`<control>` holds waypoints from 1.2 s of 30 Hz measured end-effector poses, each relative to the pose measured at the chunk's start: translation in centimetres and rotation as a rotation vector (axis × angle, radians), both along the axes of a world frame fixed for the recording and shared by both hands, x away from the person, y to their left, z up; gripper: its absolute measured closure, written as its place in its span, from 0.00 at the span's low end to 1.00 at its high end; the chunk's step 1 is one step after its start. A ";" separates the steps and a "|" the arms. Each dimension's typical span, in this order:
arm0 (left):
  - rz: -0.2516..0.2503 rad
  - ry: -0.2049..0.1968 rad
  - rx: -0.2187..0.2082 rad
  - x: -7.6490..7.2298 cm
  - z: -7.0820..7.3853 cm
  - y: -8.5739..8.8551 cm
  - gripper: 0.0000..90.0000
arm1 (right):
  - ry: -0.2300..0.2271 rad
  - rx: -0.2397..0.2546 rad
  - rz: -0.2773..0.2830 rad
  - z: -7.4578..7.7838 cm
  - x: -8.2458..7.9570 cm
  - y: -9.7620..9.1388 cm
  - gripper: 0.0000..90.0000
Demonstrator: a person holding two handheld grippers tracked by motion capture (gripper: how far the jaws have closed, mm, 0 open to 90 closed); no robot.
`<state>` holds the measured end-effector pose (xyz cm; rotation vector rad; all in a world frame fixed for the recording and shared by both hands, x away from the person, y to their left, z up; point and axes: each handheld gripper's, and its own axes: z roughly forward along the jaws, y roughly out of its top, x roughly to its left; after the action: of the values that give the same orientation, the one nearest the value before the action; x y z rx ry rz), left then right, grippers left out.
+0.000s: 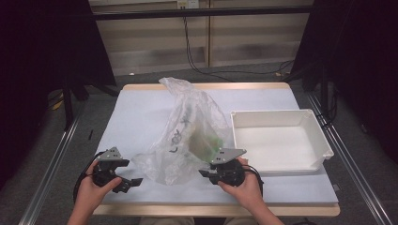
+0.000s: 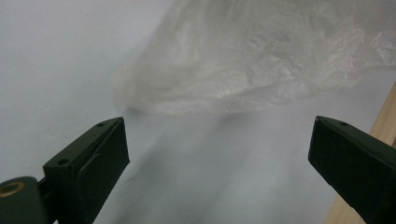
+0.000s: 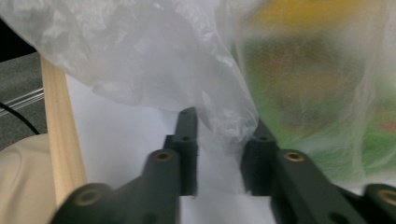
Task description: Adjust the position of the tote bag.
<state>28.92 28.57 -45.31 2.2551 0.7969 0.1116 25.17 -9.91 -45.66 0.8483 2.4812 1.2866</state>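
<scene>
Bag: I see a clear plastic bag (image 1: 187,136) standing crumpled near the middle of the pale blue table mat (image 1: 136,117), its neck pulled up and leaning toward the far edge, its belly sagging toward my side. Dark marker writing runs down its left face.
Contents: something green and yellow (image 3: 308,79) shows through the film on the bag's right side; too blurred to name, likely a packet.
Right gripper: my right gripper (image 1: 206,174) sits at the bag's near right corner. In the right gripper view its jaws stand narrowly apart with a fold of film (image 3: 229,123) hanging between them; I judge the fold loosely caught rather than firmly pinched, and I cannot tell that the pads press it.
Left gripper: my left gripper (image 1: 133,182) rests low at the bag's near left corner, jaws spread wide and grasping nothing; the left gripper view shows bare mat between them and the bag's edge (image 2: 196,100) just ahead.
Why this layout: I read one gripper at each lower corner as a set-up for steadying or tipping the bag.
Tray: an empty white bin (image 1: 281,140) lies just right of the bag, probably the destination for the contents.
Risk: thin film may slip out.
</scene>
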 end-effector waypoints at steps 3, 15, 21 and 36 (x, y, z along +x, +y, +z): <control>0.000 -0.002 0.003 0.0 0.1 0.1 0.05 | -0.012 -0.019 -0.004 -0.1 0.1 -0.1 0.94; -0.003 -0.021 -0.036 0.2 0.8 0.1 0.04 | -0.009 -0.040 -0.026 0.1 -0.2 -1.0 0.99; -0.005 -0.022 -0.049 0.6 0.9 -0.3 0.04 | -0.013 -0.045 -0.035 0.3 -0.7 -1.6 0.99; -0.060 -0.051 -0.081 1.6 1.7 -1.9 0.04 | -0.019 -0.060 -0.072 0.4 -1.5 -3.2 1.00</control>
<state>30.49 26.69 -43.59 2.1892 0.6937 0.1062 23.67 -13.08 -45.28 0.8985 2.4383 1.1849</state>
